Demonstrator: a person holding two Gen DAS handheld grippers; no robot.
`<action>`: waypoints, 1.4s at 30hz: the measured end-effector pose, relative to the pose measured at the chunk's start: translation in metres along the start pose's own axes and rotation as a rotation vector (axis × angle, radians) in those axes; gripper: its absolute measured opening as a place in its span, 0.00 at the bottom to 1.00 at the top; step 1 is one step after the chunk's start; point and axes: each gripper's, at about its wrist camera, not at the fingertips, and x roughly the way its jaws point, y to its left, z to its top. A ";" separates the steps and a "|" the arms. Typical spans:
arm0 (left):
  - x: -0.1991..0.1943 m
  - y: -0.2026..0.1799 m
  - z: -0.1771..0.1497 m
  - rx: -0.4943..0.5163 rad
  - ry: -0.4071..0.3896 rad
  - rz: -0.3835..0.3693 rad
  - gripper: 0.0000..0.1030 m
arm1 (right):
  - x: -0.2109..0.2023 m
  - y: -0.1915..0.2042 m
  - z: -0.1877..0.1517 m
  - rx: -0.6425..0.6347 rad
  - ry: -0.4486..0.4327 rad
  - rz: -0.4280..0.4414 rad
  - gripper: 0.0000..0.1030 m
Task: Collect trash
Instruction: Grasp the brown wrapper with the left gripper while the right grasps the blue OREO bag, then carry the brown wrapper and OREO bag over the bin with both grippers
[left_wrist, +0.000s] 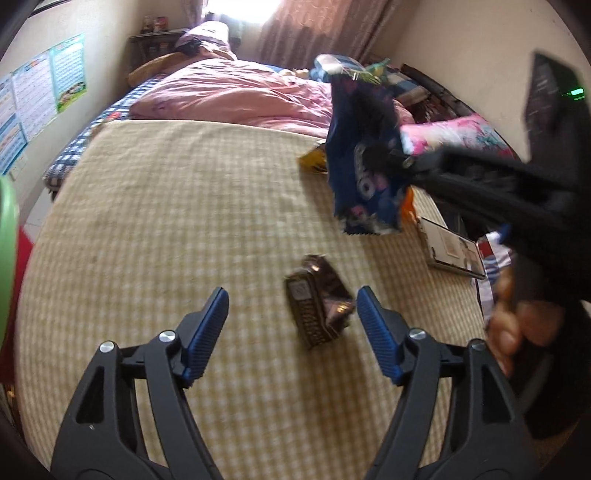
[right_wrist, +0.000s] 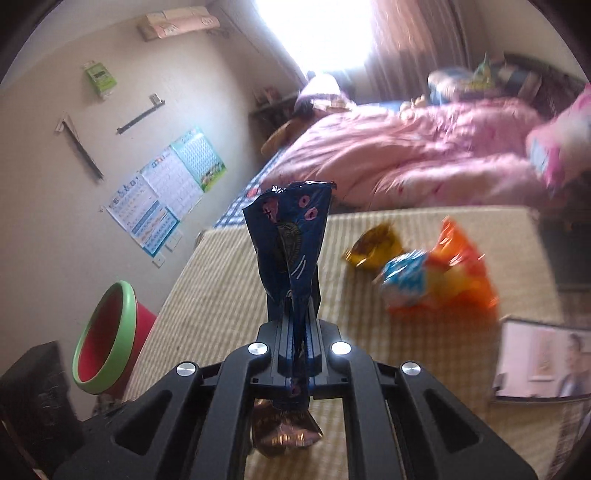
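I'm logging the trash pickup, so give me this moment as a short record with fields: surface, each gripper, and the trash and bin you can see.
surface: yellow checked mat on the bed
left gripper: open, empty, above the mat
right gripper: shut on blue wrapper, lifted off the mat
brown wrapper: lying on the mat between the left gripper's fingers, not gripped
orange wrapper: on the mat
gold wrapper: on the mat, beside the orange one
bin: red with green rim, on the floor beside the bed

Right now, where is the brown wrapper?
In the left wrist view the brown wrapper lies on the checked mat, between the open left gripper's fingers, below the blue wrapper pinched by the right gripper.
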 end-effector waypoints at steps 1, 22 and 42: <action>0.007 -0.004 0.002 0.010 0.013 -0.004 0.67 | -0.005 -0.002 0.000 0.002 -0.008 -0.002 0.05; 0.003 0.019 -0.010 -0.067 0.018 0.058 0.52 | -0.015 0.009 -0.030 0.039 0.053 0.066 0.06; -0.064 0.066 -0.032 -0.189 -0.114 0.200 0.52 | 0.003 0.064 -0.045 -0.029 0.132 0.159 0.07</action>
